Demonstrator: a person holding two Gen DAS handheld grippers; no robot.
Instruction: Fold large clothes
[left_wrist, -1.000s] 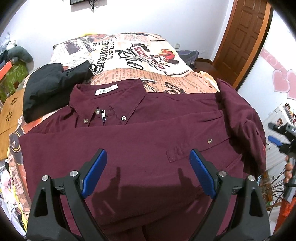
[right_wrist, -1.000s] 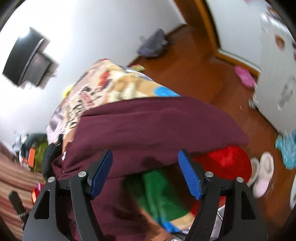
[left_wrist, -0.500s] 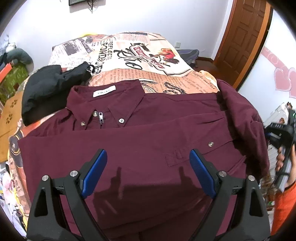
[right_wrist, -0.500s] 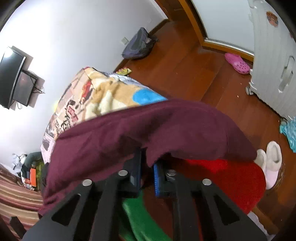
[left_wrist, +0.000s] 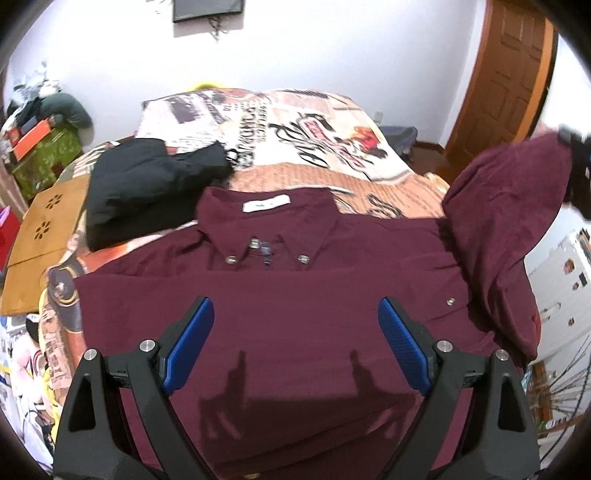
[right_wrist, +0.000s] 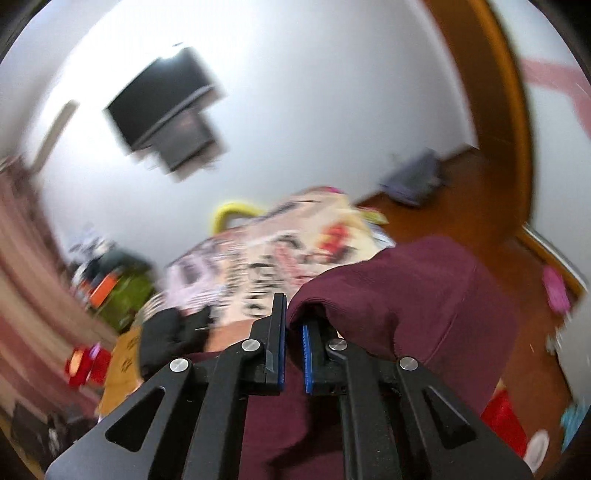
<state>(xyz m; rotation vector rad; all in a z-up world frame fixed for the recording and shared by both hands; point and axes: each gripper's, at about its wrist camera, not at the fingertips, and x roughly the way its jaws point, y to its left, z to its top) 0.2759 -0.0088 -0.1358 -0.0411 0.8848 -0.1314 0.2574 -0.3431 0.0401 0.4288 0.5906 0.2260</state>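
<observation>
A large maroon button-up shirt (left_wrist: 295, 306) lies face up on the bed, collar toward the far wall. My left gripper (left_wrist: 295, 347) is open and hovers over the shirt's chest, holding nothing. My right gripper (right_wrist: 293, 332) is shut on the shirt's right sleeve (right_wrist: 406, 295) and holds it raised above the bed. In the left wrist view the raised sleeve (left_wrist: 509, 199) hangs at the right, with the right gripper (left_wrist: 576, 162) blurred at its top.
A black garment (left_wrist: 147, 188) lies on the printed bedspread (left_wrist: 295, 129) beyond the collar. A wooden board (left_wrist: 40, 229) is at the bed's left. A wooden door (left_wrist: 506, 74) and floor lie to the right. A TV (right_wrist: 162, 103) hangs on the wall.
My right gripper closed on the right sleeve and lifted it up off the bed edge. My left gripper stayed open over the shirt, tilting slightly upward.
</observation>
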